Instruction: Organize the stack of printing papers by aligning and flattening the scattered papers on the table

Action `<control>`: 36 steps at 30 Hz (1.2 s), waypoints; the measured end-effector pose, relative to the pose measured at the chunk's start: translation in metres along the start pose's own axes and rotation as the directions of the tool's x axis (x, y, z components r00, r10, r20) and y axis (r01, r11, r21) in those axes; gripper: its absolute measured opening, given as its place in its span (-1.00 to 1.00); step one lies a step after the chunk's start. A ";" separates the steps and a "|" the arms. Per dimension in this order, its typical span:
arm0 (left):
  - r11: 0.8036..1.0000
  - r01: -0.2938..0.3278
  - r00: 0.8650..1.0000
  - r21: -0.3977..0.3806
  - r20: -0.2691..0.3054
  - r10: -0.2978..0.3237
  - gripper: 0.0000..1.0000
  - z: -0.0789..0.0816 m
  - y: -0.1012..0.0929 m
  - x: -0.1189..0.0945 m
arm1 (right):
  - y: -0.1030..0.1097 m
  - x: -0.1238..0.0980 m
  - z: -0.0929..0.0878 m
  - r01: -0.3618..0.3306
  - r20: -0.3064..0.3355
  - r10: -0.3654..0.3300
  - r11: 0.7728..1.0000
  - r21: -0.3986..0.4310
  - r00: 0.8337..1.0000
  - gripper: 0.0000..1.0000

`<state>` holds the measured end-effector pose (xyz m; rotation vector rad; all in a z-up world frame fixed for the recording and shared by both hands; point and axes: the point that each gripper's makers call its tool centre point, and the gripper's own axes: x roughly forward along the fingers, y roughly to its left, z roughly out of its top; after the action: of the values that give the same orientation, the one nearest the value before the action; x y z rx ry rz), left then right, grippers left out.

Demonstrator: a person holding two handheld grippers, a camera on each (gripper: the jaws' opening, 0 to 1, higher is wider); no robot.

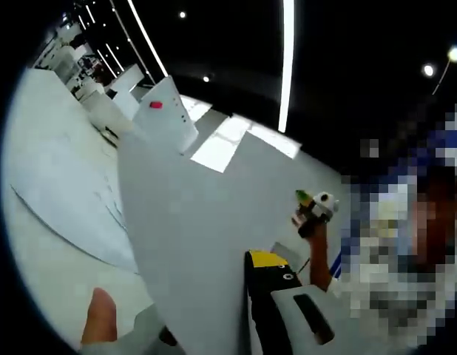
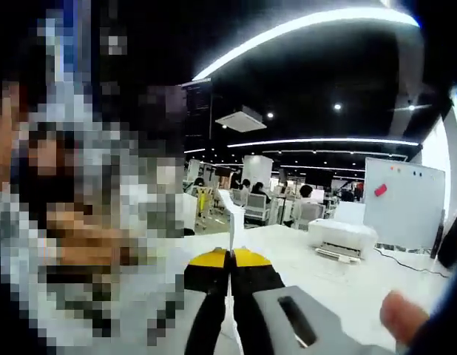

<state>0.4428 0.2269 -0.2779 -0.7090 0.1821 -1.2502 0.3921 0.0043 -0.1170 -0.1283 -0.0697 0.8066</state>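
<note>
1. On the far left of the left gripper view, the table (image 1: 43,244) runs away from you, and one loose sheet (image 1: 62,185) lies flat on it with its curved edge towards you. That sheet is what the lifted paper must finally line up with, so it lies to the left of and below your left claw.

2. Moving right in that view, the lifted paper (image 1: 191,244) stands up edge-on from your left gripper (image 1: 243,310). Its long axis runs up and away from the jaws, off the table. The yellow-tipped jaw presses against the sheet's right face and the other jaw is hidden behind it, so I judge the claw clamped on the paper, narrow.

3. Further right, a hand holds a small green and white object (image 1: 315,203). It sits well apart from the sheet.

4. In the right gripper view, your right gripper (image 2: 230,260) has its jaws pressed together on the thin white edge of paper (image 2: 230,222), which rises straight up between the yellow tips.

5. Right of that stand a printer (image 2: 342,238) on the table and a whiteboard (image 2: 402,203) behind.

6. My judgement: both claws pinch paper held upright, so the coming move is down and leftward onto the flat sheet.
</note>
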 end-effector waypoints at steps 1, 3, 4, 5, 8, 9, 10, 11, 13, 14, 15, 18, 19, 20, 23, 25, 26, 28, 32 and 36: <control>1.000 0.001 1.000 -0.002 0.001 -0.001 -0.89 0.000 0.000 0.000 | 0.003 -0.002 0.006 -0.004 0.011 0.004 1.000 -0.007 1.000 -1.00; 1.000 -0.003 1.000 -0.003 0.001 0.003 -0.89 0.002 0.002 -0.001 | 0.005 -0.003 0.015 -0.011 0.026 0.011 1.000 -0.011 1.000 -1.00; 1.000 -0.004 1.000 -0.003 0.001 0.004 -0.89 0.002 0.003 -0.001 | 0.006 -0.004 0.018 -0.012 0.030 0.013 1.000 -0.011 0.999 -1.00; 1.000 -0.003 1.000 -0.004 0.001 0.003 -0.89 0.002 0.002 -0.001 | 0.007 -0.004 0.021 -0.015 0.035 0.015 1.000 -0.010 0.999 -1.00; 1.000 -0.004 1.000 -0.002 0.004 0.004 -0.89 0.001 0.002 -0.001 | 0.007 -0.005 0.025 -0.014 0.041 0.015 1.000 -0.012 0.999 -1.00; 1.000 -0.003 1.000 -0.004 0.006 0.003 -0.89 0.002 0.002 -0.001 | 0.007 -0.005 0.025 -0.015 0.042 0.015 1.000 -0.011 0.999 -1.00; 1.000 -0.005 1.000 -0.007 0.010 0.005 -0.89 0.003 0.003 -0.002 | 0.009 -0.006 0.027 -0.024 0.049 0.024 1.000 -0.006 0.999 -1.00; 1.000 -0.005 1.000 -0.008 0.011 0.006 -0.89 0.003 0.003 -0.002 | 0.012 -0.007 0.028 -0.034 0.052 0.034 0.999 0.003 0.998 -1.00; 1.000 -0.007 1.000 -0.013 0.014 0.007 -0.89 0.004 0.004 -0.002 | 0.017 -0.008 0.032 -0.055 0.058 0.054 0.998 0.020 0.997 -1.00; 1.000 -0.008 1.000 -0.016 0.015 0.008 -0.89 0.004 0.005 -0.002 | 0.019 -0.009 0.034 -0.066 0.062 0.064 0.997 0.029 0.996 -1.00; 1.000 -0.006 1.000 -0.017 0.015 0.006 -0.89 0.005 0.005 -0.002 | 0.022 -0.011 0.037 -0.075 0.065 0.073 0.997 0.031 0.995 -1.00; 1.000 -0.004 1.000 -0.015 0.016 0.004 -0.89 0.006 0.006 -0.003 | 0.035 -0.015 0.047 -0.132 0.087 0.127 0.990 0.057 0.988 -1.00; 1.000 -0.005 1.000 -0.016 0.015 0.005 -0.89 0.006 0.006 -0.003 | 0.037 -0.017 0.050 -0.142 0.093 0.136 0.988 0.060 0.986 -1.00; 1.000 -0.005 1.000 -0.015 0.016 0.005 -0.89 0.005 0.005 -0.002 | 0.041 -0.019 0.053 -0.155 0.102 0.148 0.986 0.064 0.984 -1.00; 1.000 -0.006 1.000 -0.018 0.019 0.006 -0.89 0.004 0.004 -0.002 | 0.055 -0.023 0.061 -0.214 0.126 0.202 0.972 0.093 0.971 -1.00; 1.000 -0.004 1.000 -0.020 0.022 0.005 -0.89 0.004 0.003 -0.002 | 0.058 -0.026 0.065 -0.234 0.135 0.219 0.966 0.106 0.966 -1.00; 1.000 -0.003 1.000 -0.022 0.024 0.004 -0.89 0.004 0.002 -0.002 | 0.060 -0.028 0.067 -0.244 0.141 0.227 0.963 0.112 0.964 -1.00; 1.000 -0.003 1.000 -0.023 0.025 0.004 -0.89 0.004 0.002 -0.002 | 0.065 -0.029 0.070 -0.266 0.151 0.247 0.956 0.126 0.957 -1.00; 1.000 -0.004 1.000 -0.024 0.027 0.005 -0.89 0.004 0.003 -0.002 | 0.072 -0.031 0.072 -0.302 0.162 0.278 0.941 0.153 0.947 -1.00; 1.000 -0.004 1.000 -0.025 0.029 0.005 -0.89 0.005 0.003 -0.002 | 0.074 -0.026 0.067 -0.319 0.162 0.291 0.930 0.184 0.943 -1.00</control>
<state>0.4471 0.2310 -0.2765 -0.7477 0.1761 -1.2348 0.3132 0.0421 -0.0611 0.1170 -0.0915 1.1296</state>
